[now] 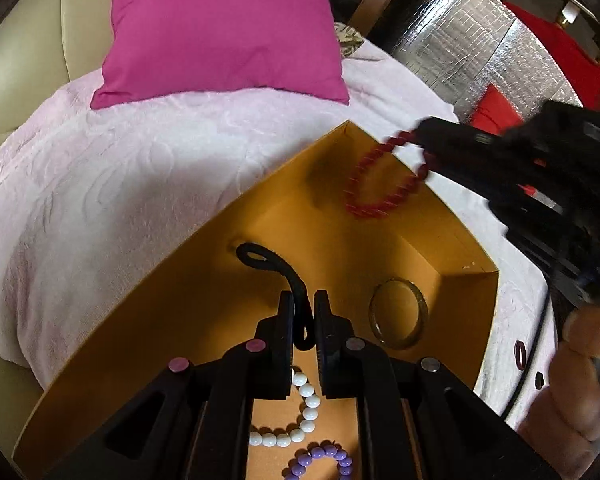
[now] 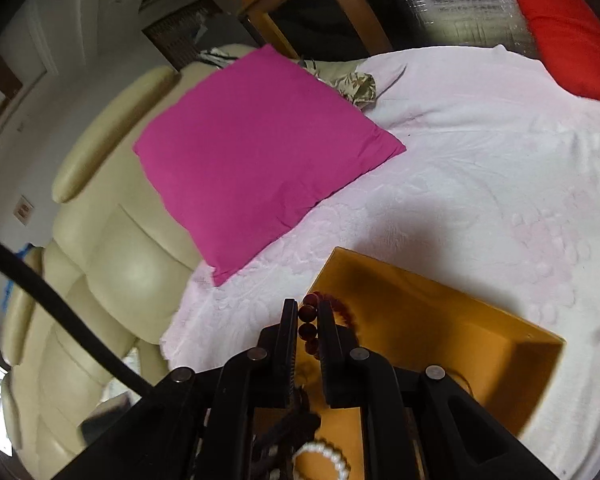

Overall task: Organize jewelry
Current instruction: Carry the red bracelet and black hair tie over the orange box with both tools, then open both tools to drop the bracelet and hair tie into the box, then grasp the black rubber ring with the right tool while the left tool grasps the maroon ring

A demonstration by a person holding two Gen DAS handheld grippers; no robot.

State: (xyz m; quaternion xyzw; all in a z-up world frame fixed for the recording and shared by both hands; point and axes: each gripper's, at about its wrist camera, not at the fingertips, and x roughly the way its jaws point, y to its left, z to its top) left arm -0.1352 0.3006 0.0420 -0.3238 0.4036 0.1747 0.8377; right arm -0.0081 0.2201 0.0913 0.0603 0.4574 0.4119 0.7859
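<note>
Now left gripper [image 1: 304,308] pinches black cord [image 1: 260,262] over box [image 1: 204,312]. Right gripper [image 2: 309,316] clamps red bracelet [image 1: 380,184] above far corner. Bangle [image 1: 398,312], white beads [image 1: 300,408], purple beads [image 1: 324,456] lie inside box.

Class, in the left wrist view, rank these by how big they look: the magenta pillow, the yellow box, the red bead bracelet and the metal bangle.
1. yellow box
2. magenta pillow
3. red bead bracelet and metal bangle: they look alike in size; the bracelet is blurred and the bangle nearer, so I leave them unranked.
</note>
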